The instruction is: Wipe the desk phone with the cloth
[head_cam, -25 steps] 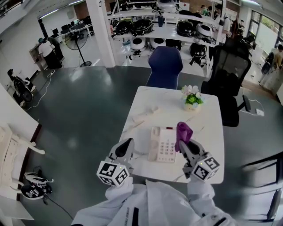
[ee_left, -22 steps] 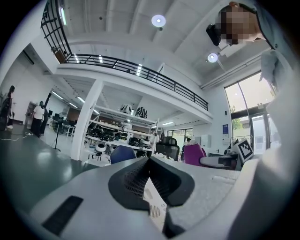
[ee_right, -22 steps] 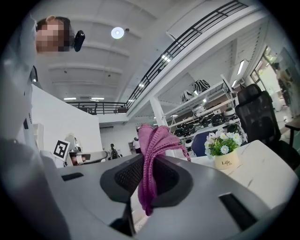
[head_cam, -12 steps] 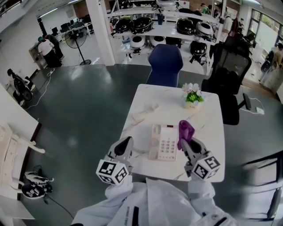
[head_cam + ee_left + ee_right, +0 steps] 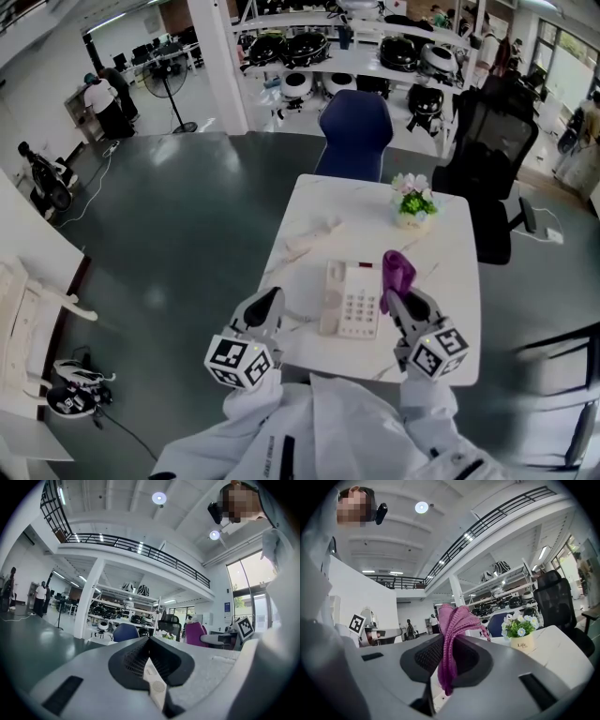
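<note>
The right gripper [image 5: 405, 300] pinches the purple cloth [image 5: 397, 272] between its jaws; the cloth stands upright just at 3 o'clock of the desk phone [image 5: 354, 302], which lies on the white table [image 5: 309, 202]; the left gripper [image 5: 266, 311] sits at the phone's 9 o'clock, jaws pressed together on nothing; a flower pot [image 5: 412, 208] stands toward 1 o'clock.

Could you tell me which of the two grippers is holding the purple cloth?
The right gripper: its jaws are shut on the purple cloth, which sticks up above them. The left gripper holds no cloth.
</note>
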Motion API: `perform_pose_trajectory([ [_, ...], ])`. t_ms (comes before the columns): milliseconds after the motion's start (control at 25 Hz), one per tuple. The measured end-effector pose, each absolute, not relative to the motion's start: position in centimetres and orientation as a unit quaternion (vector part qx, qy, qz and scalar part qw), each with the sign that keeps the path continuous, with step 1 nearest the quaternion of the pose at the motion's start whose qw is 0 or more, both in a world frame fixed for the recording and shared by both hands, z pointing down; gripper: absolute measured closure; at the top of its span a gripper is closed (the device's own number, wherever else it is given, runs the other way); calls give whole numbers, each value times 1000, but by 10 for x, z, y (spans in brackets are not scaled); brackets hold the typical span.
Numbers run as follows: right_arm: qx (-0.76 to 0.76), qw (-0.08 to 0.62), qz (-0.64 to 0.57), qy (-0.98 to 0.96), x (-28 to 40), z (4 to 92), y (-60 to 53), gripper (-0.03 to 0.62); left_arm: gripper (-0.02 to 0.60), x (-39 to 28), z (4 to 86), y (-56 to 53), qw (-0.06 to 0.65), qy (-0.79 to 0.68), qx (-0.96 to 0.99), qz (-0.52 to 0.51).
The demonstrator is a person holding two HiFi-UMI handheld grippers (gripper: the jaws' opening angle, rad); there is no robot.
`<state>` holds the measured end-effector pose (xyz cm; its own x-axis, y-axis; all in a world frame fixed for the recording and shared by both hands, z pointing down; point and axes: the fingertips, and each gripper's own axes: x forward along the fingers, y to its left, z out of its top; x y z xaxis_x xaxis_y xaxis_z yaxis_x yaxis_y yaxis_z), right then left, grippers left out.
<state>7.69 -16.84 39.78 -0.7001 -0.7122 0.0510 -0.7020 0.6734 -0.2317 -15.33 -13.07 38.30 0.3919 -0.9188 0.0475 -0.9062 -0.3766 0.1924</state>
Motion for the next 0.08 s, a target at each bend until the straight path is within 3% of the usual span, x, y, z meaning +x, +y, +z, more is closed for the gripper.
perform_pose_trajectory([
  [80,-388,22,-117,914,76,399,-170,556,583,-155,385,-131,94,-551,829,-31],
])
